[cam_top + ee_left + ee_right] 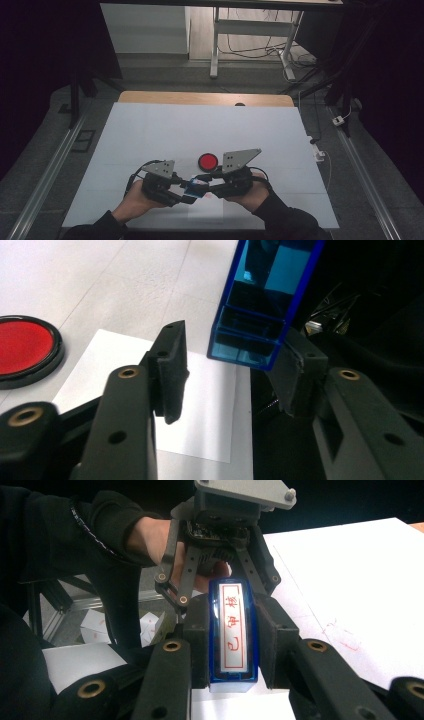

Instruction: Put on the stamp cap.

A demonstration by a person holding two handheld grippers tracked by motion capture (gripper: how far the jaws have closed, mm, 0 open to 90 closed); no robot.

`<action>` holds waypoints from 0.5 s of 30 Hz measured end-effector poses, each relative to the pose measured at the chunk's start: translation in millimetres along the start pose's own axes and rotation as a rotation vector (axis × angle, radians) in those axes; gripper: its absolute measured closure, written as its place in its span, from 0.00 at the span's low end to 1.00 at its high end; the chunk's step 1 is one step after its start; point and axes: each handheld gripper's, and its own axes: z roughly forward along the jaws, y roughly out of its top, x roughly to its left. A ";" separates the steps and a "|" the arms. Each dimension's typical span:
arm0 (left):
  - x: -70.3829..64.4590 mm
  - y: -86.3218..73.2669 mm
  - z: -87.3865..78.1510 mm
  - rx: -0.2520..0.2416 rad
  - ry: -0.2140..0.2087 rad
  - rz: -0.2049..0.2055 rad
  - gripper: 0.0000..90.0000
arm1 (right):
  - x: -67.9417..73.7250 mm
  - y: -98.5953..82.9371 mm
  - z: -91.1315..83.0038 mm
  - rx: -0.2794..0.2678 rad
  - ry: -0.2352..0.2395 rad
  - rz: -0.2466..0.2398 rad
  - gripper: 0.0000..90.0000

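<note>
Blue stamp [232,632] clamped between right gripper [232,645] fingers, beside left gripper's [230,370] spread fingers.

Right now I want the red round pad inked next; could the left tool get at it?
Probably yes: the left tool is open and holds nothing, and the red round pad lies uncovered beside it. The right tool grips the blue rectangular stamp.

blue stamp [260,315] top cropped, red pad [25,347] cut off
</note>
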 end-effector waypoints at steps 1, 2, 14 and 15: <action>0.0 -0.1 -0.4 0.002 0.007 -0.006 0.54 | -0.1 -0.1 -0.1 0.000 -0.002 -0.001 0.78; 0.1 -0.2 -0.8 0.004 0.015 -0.010 0.54 | -0.3 0.0 -0.4 0.004 -0.004 -0.002 0.78; -4.2 -3.2 -10.2 0.002 0.087 -0.043 0.38 | -1.1 -0.3 -3.8 0.005 -0.036 0.000 0.78; -4.8 -3.7 -11.4 0.002 0.098 -0.049 0.36 | -1.1 -0.3 -4.2 0.008 -0.041 -0.001 0.78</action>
